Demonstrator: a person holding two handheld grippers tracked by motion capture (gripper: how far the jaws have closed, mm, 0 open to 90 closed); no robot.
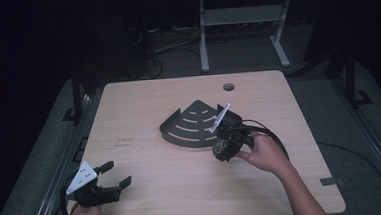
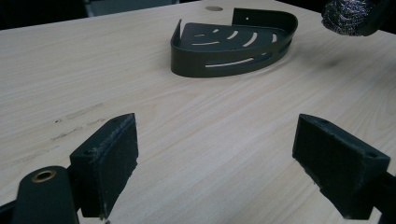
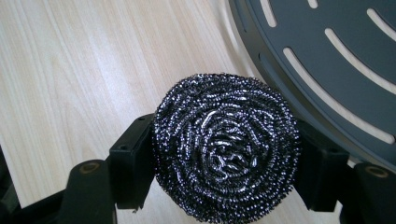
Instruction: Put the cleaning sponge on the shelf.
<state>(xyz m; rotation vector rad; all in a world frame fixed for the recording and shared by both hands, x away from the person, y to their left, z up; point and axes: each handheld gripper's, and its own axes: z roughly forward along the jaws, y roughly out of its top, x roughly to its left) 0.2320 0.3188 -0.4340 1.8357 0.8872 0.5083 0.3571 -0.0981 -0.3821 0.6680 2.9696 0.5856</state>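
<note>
- The right gripper (image 3: 224, 158) is closed on a steel scourer (image 3: 226, 149), just beside the dark tray (image 1: 192, 125).
- The left gripper (image 2: 215, 158) is wide open and holds nothing, above the desk (image 1: 143, 100).

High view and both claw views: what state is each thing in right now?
Round steel-wool scouring pad: clamped between right claw jaws, beside the shelf rim.
Dark metal slotted corner shelf: flat on the table, nothing in it.
Left claw: open, nothing held, near the table's front-left corner.
Light wooden table: carrying the shelf.
</note>
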